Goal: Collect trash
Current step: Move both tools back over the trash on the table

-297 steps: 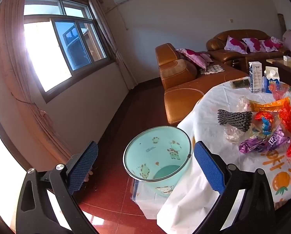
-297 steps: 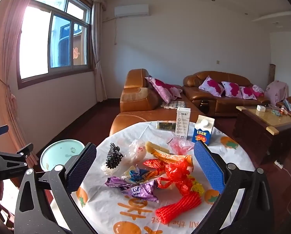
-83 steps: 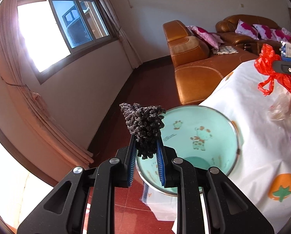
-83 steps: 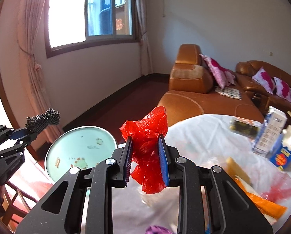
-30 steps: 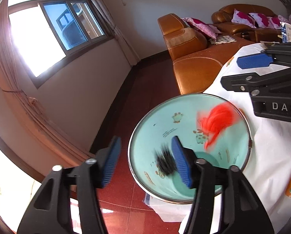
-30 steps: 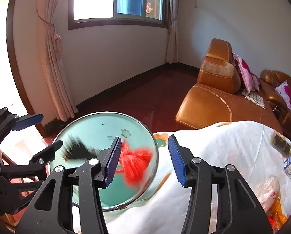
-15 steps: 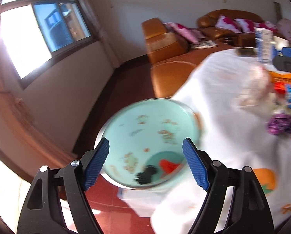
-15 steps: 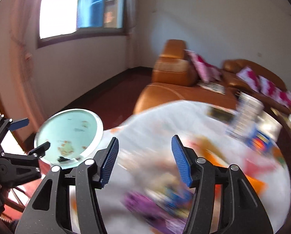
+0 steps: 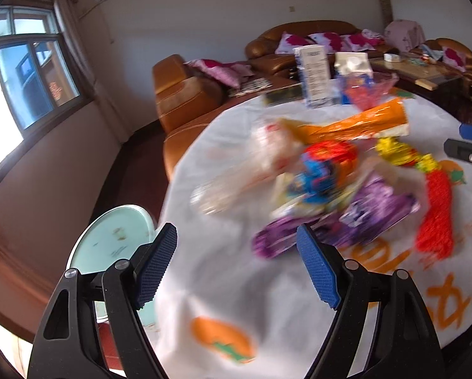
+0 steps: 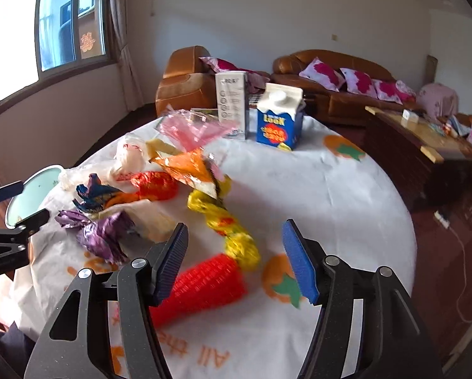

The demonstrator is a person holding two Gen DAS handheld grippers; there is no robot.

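- Left wrist view: a second ago the left tongs point(image 9: 236, 263) hung over the bin point(image 9: 109, 246) with a black scrap and a red bag dropping in. Now the bin sits low to their left, and the table point(image 9: 236, 284) lies ahead. Two pieces are binned, many remain. The tongs stand wide apart, holding nothing, and the purple wrapper point(image 9: 330, 224) lies just beyond the tips.
- Right wrist view: the right tongs point(image 10: 234, 260) have swung from the bin to the table. Their jaws are opening, empty, above the red net sleeve point(image 10: 201, 287), with the yellow wrapper point(image 10: 226, 224) just ahead. The milk carton point(image 10: 278, 121) stands farther off.
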